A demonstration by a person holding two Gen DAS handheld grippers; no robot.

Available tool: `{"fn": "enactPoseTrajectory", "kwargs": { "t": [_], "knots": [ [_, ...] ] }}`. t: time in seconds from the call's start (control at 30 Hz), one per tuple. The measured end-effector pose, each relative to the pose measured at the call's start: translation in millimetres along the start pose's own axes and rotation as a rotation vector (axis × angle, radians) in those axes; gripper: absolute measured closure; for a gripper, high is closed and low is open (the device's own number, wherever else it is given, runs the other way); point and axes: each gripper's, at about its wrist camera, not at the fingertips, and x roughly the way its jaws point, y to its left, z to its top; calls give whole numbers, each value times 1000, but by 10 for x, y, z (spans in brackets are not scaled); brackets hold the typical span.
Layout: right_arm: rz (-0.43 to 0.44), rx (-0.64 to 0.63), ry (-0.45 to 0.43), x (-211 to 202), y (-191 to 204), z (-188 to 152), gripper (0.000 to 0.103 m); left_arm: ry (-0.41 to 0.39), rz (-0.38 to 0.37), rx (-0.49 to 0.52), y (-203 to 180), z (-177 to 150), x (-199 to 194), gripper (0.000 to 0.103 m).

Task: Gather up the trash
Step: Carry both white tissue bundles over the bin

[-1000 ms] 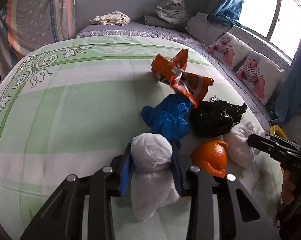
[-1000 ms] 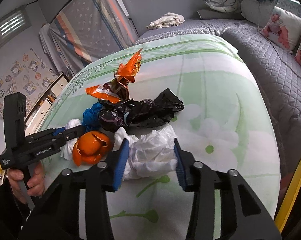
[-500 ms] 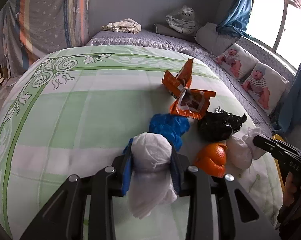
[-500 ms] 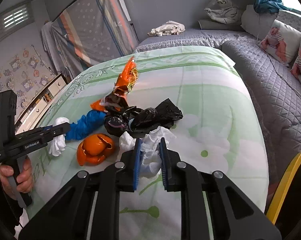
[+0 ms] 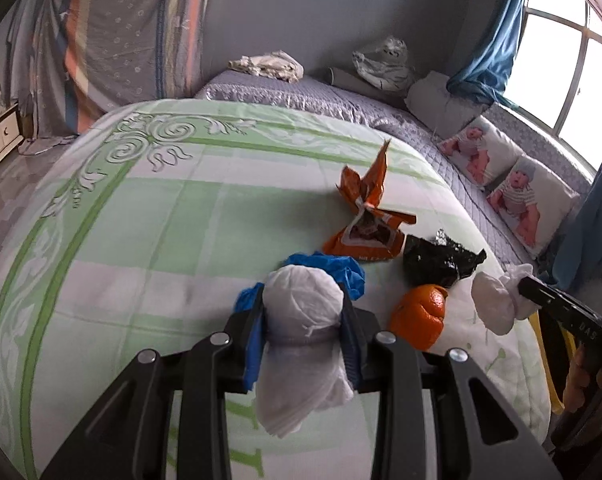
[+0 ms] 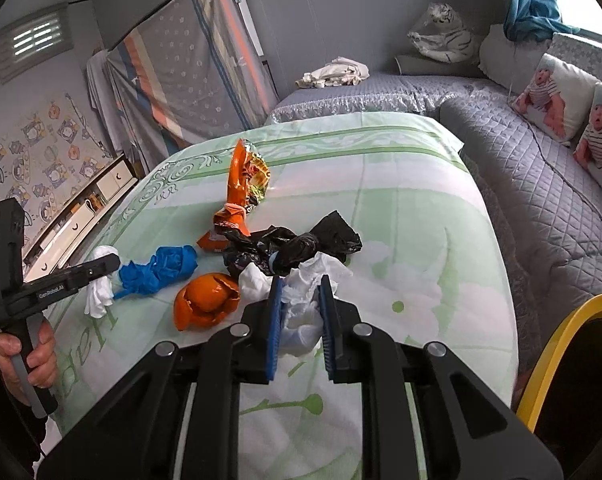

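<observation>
My left gripper is shut on a white tissue wad and holds it above the green bedspread. My right gripper is shut on a second white tissue wad, lifted off the bed; that wad also shows in the left wrist view. On the bed lie an orange snack wrapper, a crumpled blue glove, a black plastic bag and an orange peel. The left gripper with its wad shows in the right wrist view.
A yellow bin rim stands off the bed's right side. A grey quilted sofa with baby-print cushions runs along the right. A cabinet stands to the left of the bed.
Both grippers have risen and drawn back from the trash pile, each carrying its tissue wad. One second ago the right gripper was wide around its wad; it has since shut on it.
</observation>
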Motion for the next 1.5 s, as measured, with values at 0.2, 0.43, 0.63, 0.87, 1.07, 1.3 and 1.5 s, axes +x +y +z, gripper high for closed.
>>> {"fn": "enactPoseTrajectory", "kwargs": {
  "t": [0.2,0.43,0.63,0.87,1.07,1.3,1.5],
  "knots": [
    [0,-2,-17,-117,17,2,87,-50,-1,-44,98,25,-244,73],
    [-8,2,-55,-313,11,15,87,-96,11,-52,139,71,-471,73],
    [-13,6,-92,-520,0,29,87,-124,4,-37,58,98,-617,73],
    [-26,12,-134,-772,-29,39,87,-149,-23,-5,-124,144,-751,73],
    [-42,26,-176,-998,-105,26,87,-163,-49,21,-293,158,-836,73],
    [-72,58,-222,-1252,-257,12,87,-172,-94,68,-576,184,-866,73],
    [-115,100,-274,-1522,-484,-22,87,-168,-158,120,-966,206,-829,73]
  ]
}}
